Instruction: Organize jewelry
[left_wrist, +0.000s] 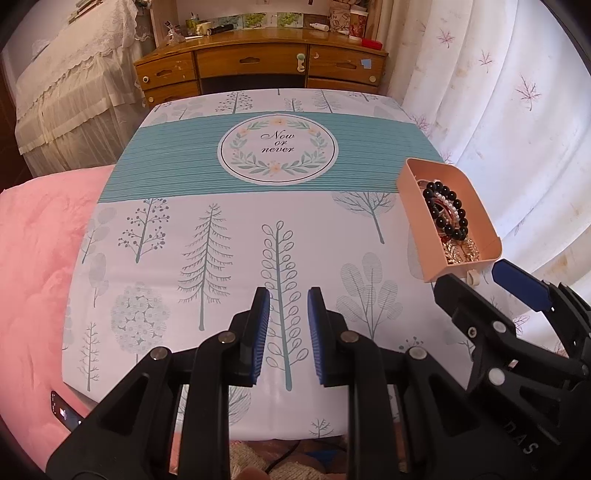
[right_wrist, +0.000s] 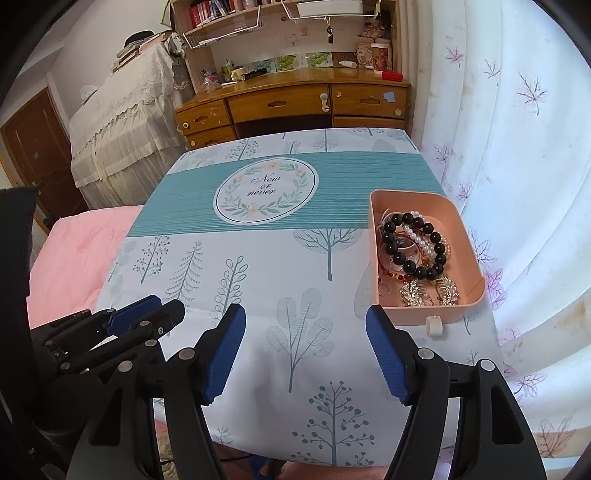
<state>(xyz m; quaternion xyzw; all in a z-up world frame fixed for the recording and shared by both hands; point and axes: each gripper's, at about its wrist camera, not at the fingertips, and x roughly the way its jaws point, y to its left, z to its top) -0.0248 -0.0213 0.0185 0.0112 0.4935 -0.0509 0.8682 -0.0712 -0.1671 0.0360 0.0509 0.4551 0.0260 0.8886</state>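
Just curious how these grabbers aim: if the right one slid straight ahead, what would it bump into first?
Probably nothing soon: the right gripper points over the bare tablecloth. The pink tray sits just right of that line, though depth is hard to judge.

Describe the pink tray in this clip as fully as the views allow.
The pink tray is a shallow rounded rectangle, apparently plastic, with a small white knob on its near wall. It sits flat on the tablecloth at the table's right edge by the curtain, open-topped, piled with jewelry including a black bead bracelet. Neither gripper touches it.

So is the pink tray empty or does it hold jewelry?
It holds jewelry: the tray contains a black bead bracelet, pearls and gold pieces.
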